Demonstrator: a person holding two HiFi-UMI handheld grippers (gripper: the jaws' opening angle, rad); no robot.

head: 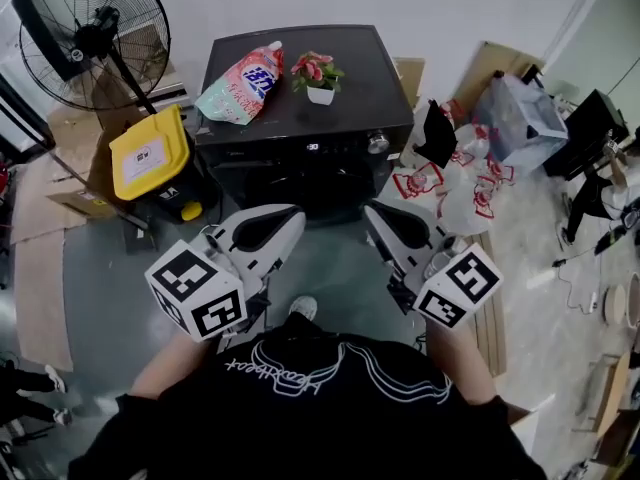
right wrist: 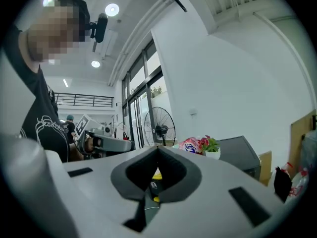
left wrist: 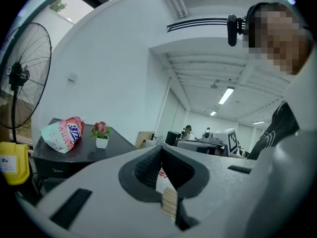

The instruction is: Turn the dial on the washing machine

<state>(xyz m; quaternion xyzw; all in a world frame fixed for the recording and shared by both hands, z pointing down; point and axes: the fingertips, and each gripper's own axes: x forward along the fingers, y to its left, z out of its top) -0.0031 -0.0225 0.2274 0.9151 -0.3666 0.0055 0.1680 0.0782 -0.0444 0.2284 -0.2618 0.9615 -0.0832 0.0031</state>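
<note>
Head view: the washing machine (head: pixel 370 78) stands ahead of me, dark, with a detergent pouch (head: pixel 240 85) and a small flower pot (head: pixel 318 76) on its lid. The dial (head: pixel 378 143) sits at the right end of the front panel, just under the lid's front right corner. The left gripper (head: pixel 295 218) and the right gripper (head: pixel 372 213) are held low in front of my body, both well apart from the machine. The right one is nearer the dial's side.

Left gripper view: the left gripper (left wrist: pixel 161 150) has its tips meeting with nothing between them. The machine (left wrist: pixel 74 157) lies off to the left. I cannot find the dial here.

Right gripper view: the right gripper (right wrist: pixel 158 150) is also closed and empty. The machine (right wrist: pixel 240 152) is at right.

Handling judgement: the dial looks like a rigid, shiny round knob fixed to the panel, so it should only rotate, probably with some resistance. The smooth rim may slip. I would open the right jaws, take the rim on opposite sides, square to its axis, then twist.
</note>
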